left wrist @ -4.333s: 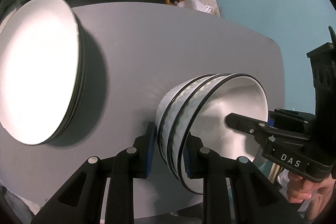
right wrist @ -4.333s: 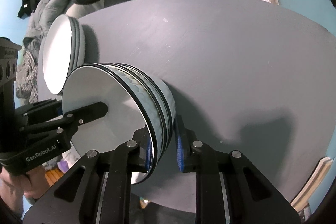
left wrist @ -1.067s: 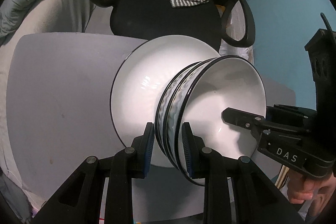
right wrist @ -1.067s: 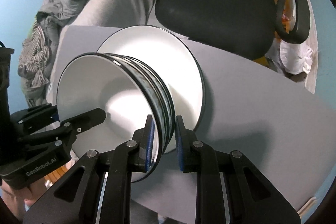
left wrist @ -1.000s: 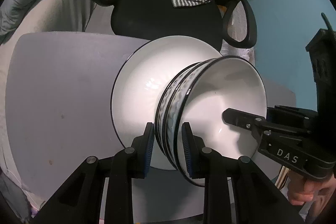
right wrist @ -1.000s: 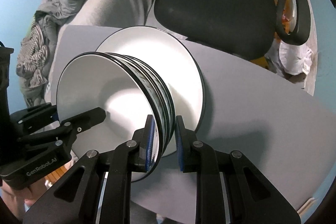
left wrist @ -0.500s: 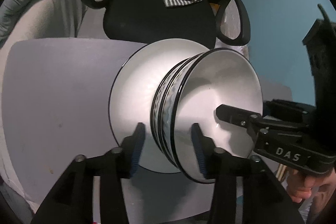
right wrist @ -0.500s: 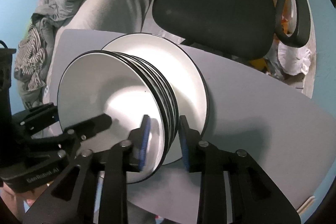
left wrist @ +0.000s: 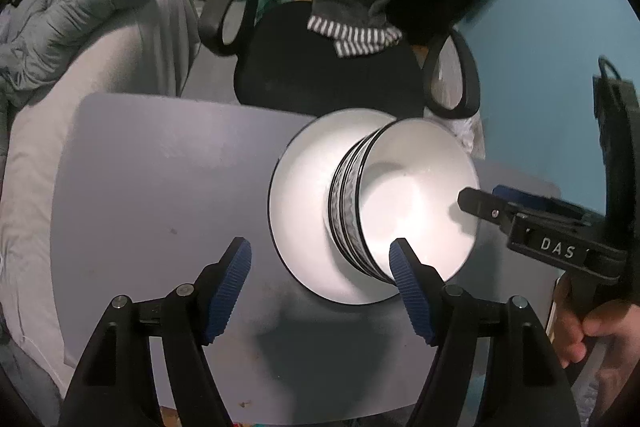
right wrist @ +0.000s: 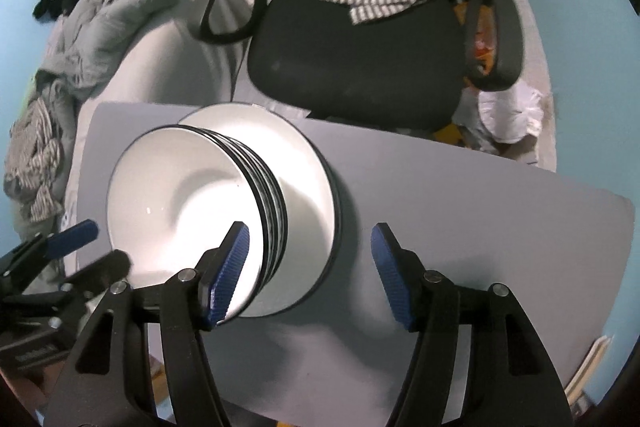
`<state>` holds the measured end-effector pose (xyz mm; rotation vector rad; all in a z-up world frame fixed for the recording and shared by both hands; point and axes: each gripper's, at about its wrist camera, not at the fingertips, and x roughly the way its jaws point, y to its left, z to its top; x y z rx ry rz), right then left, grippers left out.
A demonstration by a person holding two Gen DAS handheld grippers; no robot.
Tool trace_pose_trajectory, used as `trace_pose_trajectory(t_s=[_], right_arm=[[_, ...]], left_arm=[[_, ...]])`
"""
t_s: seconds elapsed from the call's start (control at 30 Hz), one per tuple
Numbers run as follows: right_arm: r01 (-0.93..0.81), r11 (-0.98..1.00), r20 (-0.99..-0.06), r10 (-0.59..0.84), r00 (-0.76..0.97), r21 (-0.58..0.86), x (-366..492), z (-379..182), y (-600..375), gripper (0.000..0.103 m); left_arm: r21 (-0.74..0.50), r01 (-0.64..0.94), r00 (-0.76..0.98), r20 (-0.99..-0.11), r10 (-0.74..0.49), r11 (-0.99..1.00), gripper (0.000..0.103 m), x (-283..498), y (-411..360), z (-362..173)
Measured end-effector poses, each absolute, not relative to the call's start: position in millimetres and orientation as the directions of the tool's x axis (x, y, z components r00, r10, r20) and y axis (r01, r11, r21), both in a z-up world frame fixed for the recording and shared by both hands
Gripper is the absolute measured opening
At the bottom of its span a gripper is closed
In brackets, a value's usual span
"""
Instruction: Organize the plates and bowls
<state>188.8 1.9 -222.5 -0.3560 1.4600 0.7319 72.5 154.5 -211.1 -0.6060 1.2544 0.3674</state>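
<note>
Bowls (left wrist: 404, 203) sit stacked on the plates (left wrist: 304, 203); left gripper (left wrist: 320, 267) and right gripper (right wrist: 308, 267) gape beside them.

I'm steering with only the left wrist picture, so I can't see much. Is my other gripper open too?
Observer: Yes. In the right wrist view the right gripper is wide open, with its pads on either side of the rim of the bowls.
Operator: Is there only one plate under them?
Observer: No. More than one dark rim shows at the edge, so the bowls sit on a stack of plates.
</note>
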Motion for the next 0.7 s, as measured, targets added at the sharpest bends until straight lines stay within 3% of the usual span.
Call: trace_pose_trajectory(t_s=[0.6, 0.7], right_arm=[[-0.633, 0.764, -0.923, 0.325, 0.207, 0.127, 152.6, -115.2, -33.1, 0.066], [-0.660, 0.747, -0.906, 0.332, 0.264, 0.081, 142.6, -97.1, -36.5, 0.066]], left_arm=[[-0.177, -0.543, 0.452, -0.885, 0.108, 0.821, 0.079, 34.1, 113.3, -107.8], [-0.177, -0.535, 0.471, -0.874, 0.118, 0.826, 0.086, 25.9, 108.9, -93.5]])
